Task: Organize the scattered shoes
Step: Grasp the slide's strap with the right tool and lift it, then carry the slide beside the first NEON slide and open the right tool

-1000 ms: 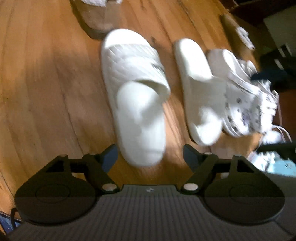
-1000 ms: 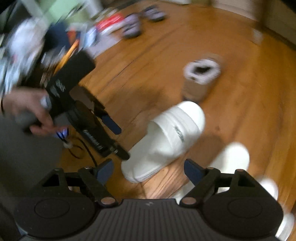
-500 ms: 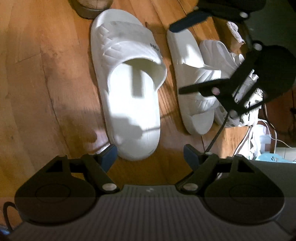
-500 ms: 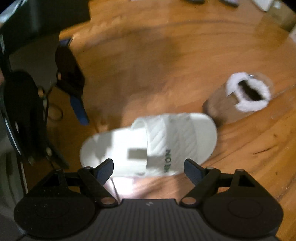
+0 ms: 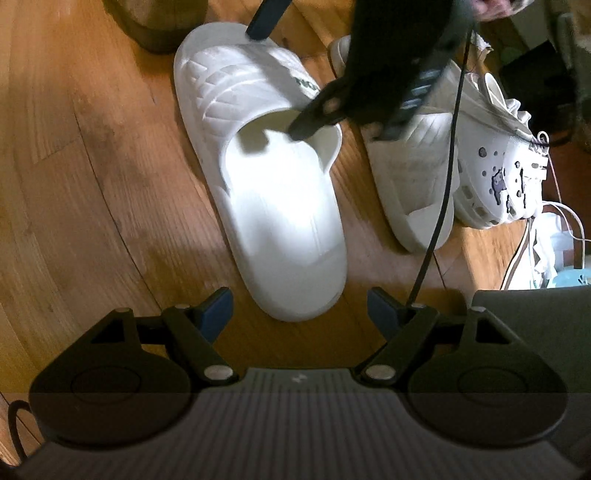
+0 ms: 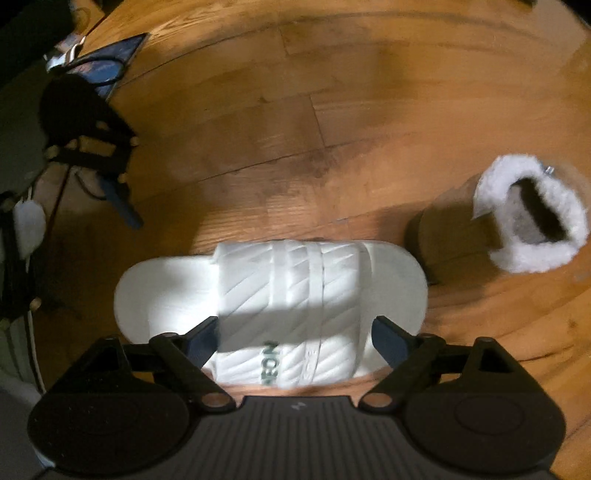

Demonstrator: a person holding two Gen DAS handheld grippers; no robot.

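Note:
A large white slide lies on the wooden floor, heel toward my left gripper, which is open just short of it. My right gripper reaches in from above, open, one finger on each side of the slide's ribbed strap. In the right wrist view the same slide lies sideways and my right gripper straddles its strap without pressing on it. Its matching white slide lies beside it on the right. One of my left gripper's fingers shows at the left.
A brown boot with a white fur lining stands just past the slide's toe, and its sole shows as the boot. A white clog with charms lies beside the second slide. Cables and white clutter sit at the right.
My right gripper swung in over the large slide and came down until its open fingers straddle the strap. My left gripper stayed open near the heel.

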